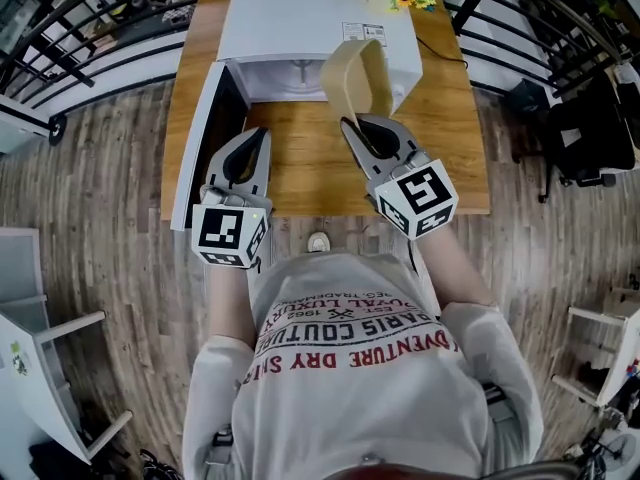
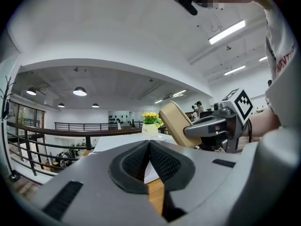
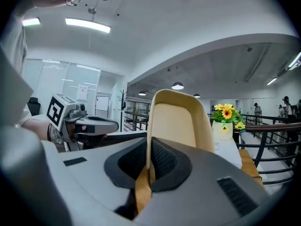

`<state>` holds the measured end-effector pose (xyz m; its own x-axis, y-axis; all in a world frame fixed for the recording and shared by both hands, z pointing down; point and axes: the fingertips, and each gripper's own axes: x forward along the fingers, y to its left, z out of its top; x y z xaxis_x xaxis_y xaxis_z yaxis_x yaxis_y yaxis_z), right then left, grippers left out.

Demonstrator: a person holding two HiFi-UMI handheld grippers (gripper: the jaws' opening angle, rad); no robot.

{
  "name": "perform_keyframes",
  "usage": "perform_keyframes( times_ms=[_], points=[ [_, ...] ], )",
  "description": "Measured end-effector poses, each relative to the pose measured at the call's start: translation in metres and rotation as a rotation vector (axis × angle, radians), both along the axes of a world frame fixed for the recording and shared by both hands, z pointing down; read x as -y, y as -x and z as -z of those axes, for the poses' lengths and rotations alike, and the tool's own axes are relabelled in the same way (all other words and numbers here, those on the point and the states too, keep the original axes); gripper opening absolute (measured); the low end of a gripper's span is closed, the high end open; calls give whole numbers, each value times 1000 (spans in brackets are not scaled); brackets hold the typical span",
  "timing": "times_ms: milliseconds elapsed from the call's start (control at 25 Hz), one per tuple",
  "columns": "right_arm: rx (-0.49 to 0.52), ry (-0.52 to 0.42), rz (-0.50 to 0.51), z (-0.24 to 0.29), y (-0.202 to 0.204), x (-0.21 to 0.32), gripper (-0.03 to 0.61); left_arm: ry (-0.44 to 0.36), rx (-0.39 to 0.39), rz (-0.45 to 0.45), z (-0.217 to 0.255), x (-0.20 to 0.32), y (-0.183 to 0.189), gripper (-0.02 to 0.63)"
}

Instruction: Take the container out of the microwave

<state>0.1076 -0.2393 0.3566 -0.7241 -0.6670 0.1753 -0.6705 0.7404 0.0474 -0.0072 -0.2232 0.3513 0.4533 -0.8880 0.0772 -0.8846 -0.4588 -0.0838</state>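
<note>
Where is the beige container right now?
Head view, right of centre: the container is pinched by its rim in the right gripper, tipped on edge in front of the open microwave.

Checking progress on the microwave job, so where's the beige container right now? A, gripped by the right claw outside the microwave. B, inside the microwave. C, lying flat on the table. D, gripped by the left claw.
A: the right claw is shut on the rim of the container, holding it outside the open microwave; the left claw is shut on nothing.
</note>
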Motion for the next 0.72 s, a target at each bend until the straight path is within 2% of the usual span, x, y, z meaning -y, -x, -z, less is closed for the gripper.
perform_keyframes(
  times_ms=[320,720],
  points=[
    [44,-94,-42,13,-19,-3,32,10,12,13,1,-1,-2,15],
    [40,-132,-71,19,-26,9,31,1,0,18,5,14,-2,15]
  ],
)
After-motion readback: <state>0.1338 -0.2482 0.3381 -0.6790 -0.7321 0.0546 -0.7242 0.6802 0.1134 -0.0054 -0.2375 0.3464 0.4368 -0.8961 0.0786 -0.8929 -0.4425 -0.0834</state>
